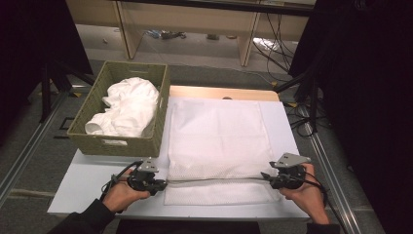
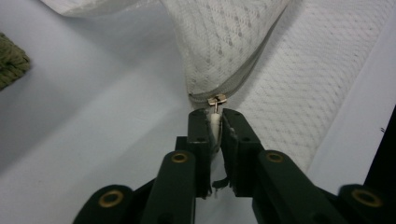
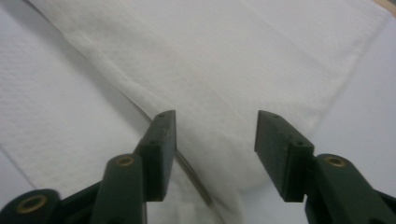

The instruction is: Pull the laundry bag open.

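Two forearms in dark sleeves at the bottom of the high view, each hand with a black two-jaw gripper at the near edge of a white table (image 1: 87, 178). Spread flat across the table's middle, a white textured pillowcase (image 1: 216, 141), its zippered near edge lifted slightly off the surface between the two grippers. To the left, just beside the pillowcase, a green woven basket (image 1: 114, 144) with crumpled white cloth (image 1: 129, 105) inside. At the pillowcase's near left corner, left gripper (image 2: 215, 126), jaws pressed together on a bit of white fabric right below the small metal zipper pull (image 2: 217, 99). At the near right corner, right gripper (image 3: 215, 130), jaws standing apart, nothing clamped between them; pillowcase fabric and a thin grey zipper line (image 3: 191, 177) below and just beside the left-hand jaw. Beyond the table, grey floor, pale wooden shelving and loose cables
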Tool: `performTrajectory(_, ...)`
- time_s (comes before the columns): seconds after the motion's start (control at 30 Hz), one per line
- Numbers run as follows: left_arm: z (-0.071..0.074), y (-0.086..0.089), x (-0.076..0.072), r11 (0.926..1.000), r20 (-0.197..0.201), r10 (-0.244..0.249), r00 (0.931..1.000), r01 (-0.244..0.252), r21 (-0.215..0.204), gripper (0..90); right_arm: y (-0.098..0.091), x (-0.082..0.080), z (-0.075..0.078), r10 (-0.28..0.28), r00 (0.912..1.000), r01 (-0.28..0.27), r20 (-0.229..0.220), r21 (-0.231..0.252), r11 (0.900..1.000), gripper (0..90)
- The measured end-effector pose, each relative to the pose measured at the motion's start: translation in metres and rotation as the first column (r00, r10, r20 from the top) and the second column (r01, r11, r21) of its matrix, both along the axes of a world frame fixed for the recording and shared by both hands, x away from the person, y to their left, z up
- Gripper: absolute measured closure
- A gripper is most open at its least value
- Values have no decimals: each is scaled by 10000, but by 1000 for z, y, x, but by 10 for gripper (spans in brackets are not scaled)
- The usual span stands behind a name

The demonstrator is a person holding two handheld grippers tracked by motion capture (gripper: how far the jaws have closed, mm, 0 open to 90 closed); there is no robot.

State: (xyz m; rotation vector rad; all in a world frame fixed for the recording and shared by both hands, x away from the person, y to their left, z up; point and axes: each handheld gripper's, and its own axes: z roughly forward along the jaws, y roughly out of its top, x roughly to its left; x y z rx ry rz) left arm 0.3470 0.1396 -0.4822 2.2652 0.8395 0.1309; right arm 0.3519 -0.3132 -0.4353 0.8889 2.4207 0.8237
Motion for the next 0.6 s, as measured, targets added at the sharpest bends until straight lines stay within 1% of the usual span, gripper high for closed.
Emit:
performTrajectory(0.07, 0, -1, -1, 9998, 48, 128, 9999, -129, 126, 724, 11, -2, -1, 439, 9990, -440, 66, 245, 9987, 469)
performTrajectory(0.1, 1, -1, -1, 9998, 108, 159, 9998, -160, 118, 666, 17, -1, -2, 760, 9969, -766, 202, 293, 9966, 452)
performTrajectory(0.13, 3, -1, -3, 9995, 120, 309, 9994, -309, 33, 595, 23, -1, -3, 935, 9954, -942, 222, 336, 9950, 443)
performTrajectory(0.17, 5, -2, -4, 9989, 274, 463, 9986, -464, 33, 537, 30, -1, -4, 1054, 9942, -1062, 227, 363, 9937, 439)
performTrajectory(0.2, 7, -1, -5, 9990, 356, 453, 9983, -453, -7, 491, 35, 0, -5, 1280, 9915, -1287, 222, 315, 9912, 435)
performTrajectory(0.23, 7, -2, -7, 9980, 410, 636, 9971, -633, -72, 464, 40, 2, -6, 1659, 9856, -1666, 322, 210, 9858, 436)
performTrajectory(0.27, 9, -2, -9, 9972, 571, 747, 9956, -741, -127, 434, 46, 1, -8, 1706, 9852, -1710, 181, 297, 9848, 440)
performTrajectory(0.3, 10, -2, -11, 9958, 690, 908, 9935, -899, -171, 390, 50, 1, -9, 1826, 9831, -1828, 116, 196, 9829, 441)
performTrajectory(0.33, 11, -1, -12, 9963, 832, 852, 9929, -839, -186, 368, 54, 3, -10, 2004, 9796, -2005, 159, 11, 9797, 442)
performTrajectory(0.37, 13, -1, -14, 9958, 848, 912, 9922, -898, -192, 364, 58, 3, -12, 2063, 9784, -2061, -105, 141, 9784, 442)
performTrajectory(0.4, 13, -2, -16, 9942, 866, 1059, 9906, -1038, -289, 361, 60, 5, -13, 2208, 9753, -2207, -106, 94, 9753, 441)
performTrajectory(0.43, 13, -2, -16, 9942, 866, 1059, 9906, -1038, -289, 349, 63, 5, -16, 2224, 9749, -2223, -128, 100, 9749, 439)
performTrajectory(0.47, 16, -1, -18, 9939, 1067, 1072, 9885, -1037, -378, 336, 66, 6, -18, 2275, 9736, -2274, -206, 60, 9738, 433)
performTrajectory(0.5, 16, -1, -19, 9931, 1081, 1136, 9876, -1099, -399, 332, 67, 5, -18, 2107, 9773, -2107, -232, 41, 9776, 428)
performTrajectory(0.53, 17, -1, -20, 9909, 1055, 1294, 9860, -1247, -503, 329, 68, 7, -19, 2279, 9735, -2280, -203, -75, 9736, 415)
performTrajectory(0.57, 17, -1, -20, 9906, 1084, 1295, 9856, -1236, -588, 323, 70, 8, -20, 2215, 9749, -2216, -214, -34, 9751, 407)
performTrajectory(0.6, 18, -1, -22, 9892, 1123, 1382, 9840, -1315, -647, 320, 71, 8, -20, 2236, 9747, -2237, -62, -169, 9745, 405)
